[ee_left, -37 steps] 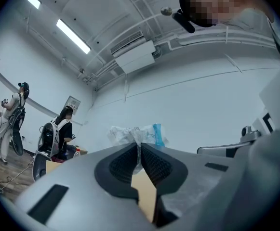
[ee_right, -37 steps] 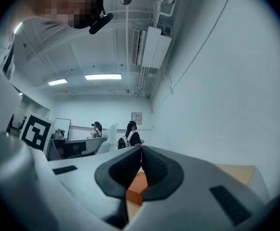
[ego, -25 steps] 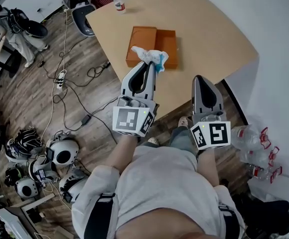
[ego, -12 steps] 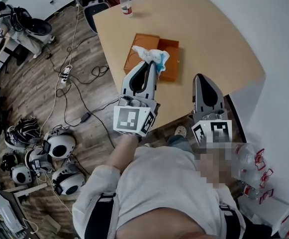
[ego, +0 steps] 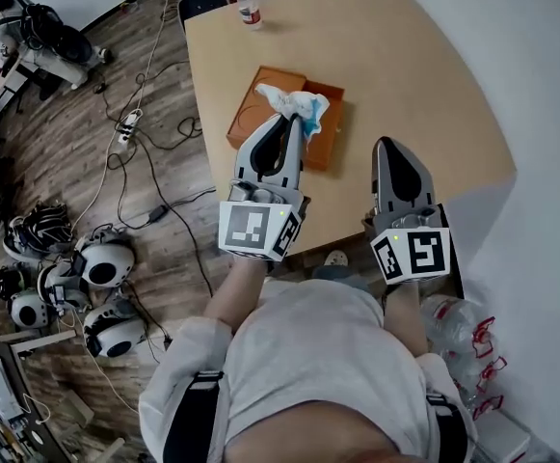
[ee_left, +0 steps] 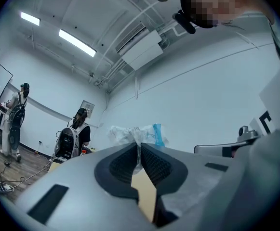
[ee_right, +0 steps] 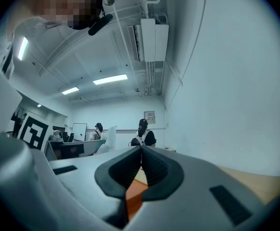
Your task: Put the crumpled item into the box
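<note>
A crumpled white and blue wrapper [ego: 293,103] is pinched in my left gripper [ego: 281,122], which hangs over the open orange box [ego: 251,112] on the wooden table [ego: 395,75]. In the left gripper view the wrapper [ee_left: 137,135] sticks up from between the shut jaws of the left gripper [ee_left: 140,150]. My right gripper [ego: 395,152] hovers to the right of the box, nearer the table's front edge, its jaws shut with nothing in them. The right gripper [ee_right: 140,153] shows a strip of the orange box [ee_right: 135,198] below its jaws.
A plastic bottle [ego: 250,2] stands at the table's far edge. Cables [ego: 149,133] and several helmets [ego: 96,268] lie on the wood floor to the left. Bottles [ego: 458,331] sit at the lower right. People stand in the background [ee_left: 74,138].
The head view has shifted, so the table and box sit lower and more to the left in the frame. The left gripper still holds the wrapper over the box; the right gripper has barely moved.
</note>
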Tool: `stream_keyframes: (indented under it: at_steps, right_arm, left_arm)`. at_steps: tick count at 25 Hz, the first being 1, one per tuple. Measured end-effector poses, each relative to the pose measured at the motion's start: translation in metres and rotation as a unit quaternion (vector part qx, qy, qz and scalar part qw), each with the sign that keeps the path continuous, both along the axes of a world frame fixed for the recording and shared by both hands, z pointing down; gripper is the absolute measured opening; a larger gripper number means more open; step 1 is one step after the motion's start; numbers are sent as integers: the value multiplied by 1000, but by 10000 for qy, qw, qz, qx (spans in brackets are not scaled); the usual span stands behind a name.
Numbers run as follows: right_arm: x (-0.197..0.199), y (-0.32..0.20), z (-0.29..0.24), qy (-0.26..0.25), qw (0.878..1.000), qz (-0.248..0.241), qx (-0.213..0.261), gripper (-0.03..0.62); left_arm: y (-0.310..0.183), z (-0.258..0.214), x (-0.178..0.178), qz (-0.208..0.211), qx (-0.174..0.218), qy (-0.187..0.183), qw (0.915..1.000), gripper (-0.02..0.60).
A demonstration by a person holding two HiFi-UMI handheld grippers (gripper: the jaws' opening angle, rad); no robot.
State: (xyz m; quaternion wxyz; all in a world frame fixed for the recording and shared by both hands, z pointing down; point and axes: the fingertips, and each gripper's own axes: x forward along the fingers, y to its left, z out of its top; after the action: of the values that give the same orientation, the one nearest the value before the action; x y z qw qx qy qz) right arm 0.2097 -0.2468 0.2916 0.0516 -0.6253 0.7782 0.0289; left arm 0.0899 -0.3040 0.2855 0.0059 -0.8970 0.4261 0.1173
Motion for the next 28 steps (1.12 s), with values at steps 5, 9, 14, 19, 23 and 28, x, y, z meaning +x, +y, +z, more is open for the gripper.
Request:
stream_keyframes:
  at_steps: [5,9,14,19,23,28]
  right_arm:
    - [13,-17,2,43,9994,-348,-37,9]
    - [26,-30,6,45,9983,-584,-64,9]
    - [43,-42,10,9,9963,-851,-135,9]
    - [51,-49,16,-71,9933,-1139,-206,9]
    - [51,-54,24,-161,9909,-1305,-280,9]
    - [42,-63,35,-257,9883,-1456,-368,9]
  left_arm:
    - [-9,4,12,-307,-42,17,9995,28]
    - [-18,7,25,-504,-76,31,9987,28]
    - [-23,9,38,-795,-131,24,9967,28]
    - [-22,16,42,-1076,-246,2,9939,28]
    - [-21,25,43,-1193,-350,-50,9922,28]
    - [-23,35,36,-1234,-483,-120,9911,28]
